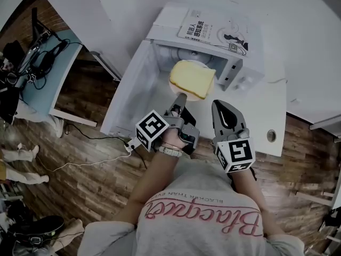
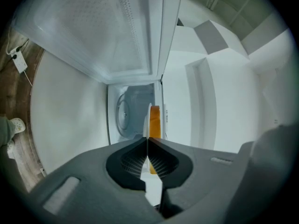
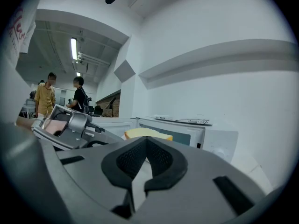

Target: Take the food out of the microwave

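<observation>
A yellow slab of food (image 1: 192, 78) lies on a white plate (image 1: 187, 96), held in the air just in front of the open microwave (image 1: 242, 63). My left gripper (image 1: 180, 97) is shut on the plate's near rim. In the left gripper view the plate (image 2: 145, 120) shows edge-on with the food (image 2: 154, 118) on it, running out of the closed left gripper (image 2: 148, 141); the microwave cavity (image 2: 126, 113) lies behind. My right gripper (image 1: 217, 104) hangs beside the plate to its right, shut and empty. From the right gripper (image 3: 146, 141) the food (image 3: 147, 134) shows just past the jaws.
The microwave door (image 1: 133, 89) stands swung open to the left. A booklet (image 1: 213, 31) lies on top of the oven, which sits on a white table (image 1: 266, 116). A blue desk with cables (image 1: 42, 63) is at the left. Two people (image 3: 46, 97) stand far off.
</observation>
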A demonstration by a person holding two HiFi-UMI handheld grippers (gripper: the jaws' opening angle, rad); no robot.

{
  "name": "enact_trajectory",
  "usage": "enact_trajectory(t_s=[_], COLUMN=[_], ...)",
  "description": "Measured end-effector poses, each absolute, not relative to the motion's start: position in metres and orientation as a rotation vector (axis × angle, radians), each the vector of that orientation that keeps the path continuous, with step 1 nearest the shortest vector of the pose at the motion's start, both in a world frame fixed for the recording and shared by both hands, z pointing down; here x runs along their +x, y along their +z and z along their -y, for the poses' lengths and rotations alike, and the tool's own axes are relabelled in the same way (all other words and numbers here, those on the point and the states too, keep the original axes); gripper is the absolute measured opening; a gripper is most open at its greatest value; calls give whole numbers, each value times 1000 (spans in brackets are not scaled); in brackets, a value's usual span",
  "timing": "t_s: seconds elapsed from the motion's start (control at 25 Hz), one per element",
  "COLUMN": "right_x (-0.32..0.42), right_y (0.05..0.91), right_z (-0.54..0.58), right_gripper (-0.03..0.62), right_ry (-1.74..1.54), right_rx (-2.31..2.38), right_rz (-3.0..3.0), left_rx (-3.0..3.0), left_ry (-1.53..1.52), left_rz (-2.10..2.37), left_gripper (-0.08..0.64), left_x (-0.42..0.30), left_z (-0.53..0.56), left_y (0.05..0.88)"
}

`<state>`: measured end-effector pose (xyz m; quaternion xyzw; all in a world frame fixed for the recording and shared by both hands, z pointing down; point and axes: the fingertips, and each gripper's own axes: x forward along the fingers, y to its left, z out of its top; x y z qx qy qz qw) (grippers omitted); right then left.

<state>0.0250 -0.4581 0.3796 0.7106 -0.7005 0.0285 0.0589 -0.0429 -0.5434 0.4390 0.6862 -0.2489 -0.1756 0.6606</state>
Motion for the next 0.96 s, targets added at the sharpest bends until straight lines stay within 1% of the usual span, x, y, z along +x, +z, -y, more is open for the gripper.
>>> enact_trajectory(t_s=[0.4, 0.96], right_x=[33, 35], right_y=[381, 381], right_z=[459, 458], right_gripper=[9, 9], right_ry=[127, 96], right_rx=[2171, 2147], right_rz=[2131, 2137], left_rx=[1576, 1639], left_ry=[-424, -435], left_rz=[572, 566], left_gripper=[14, 14], left_x=[-45, -35], left_z=[537, 533], left_y=[424, 412])
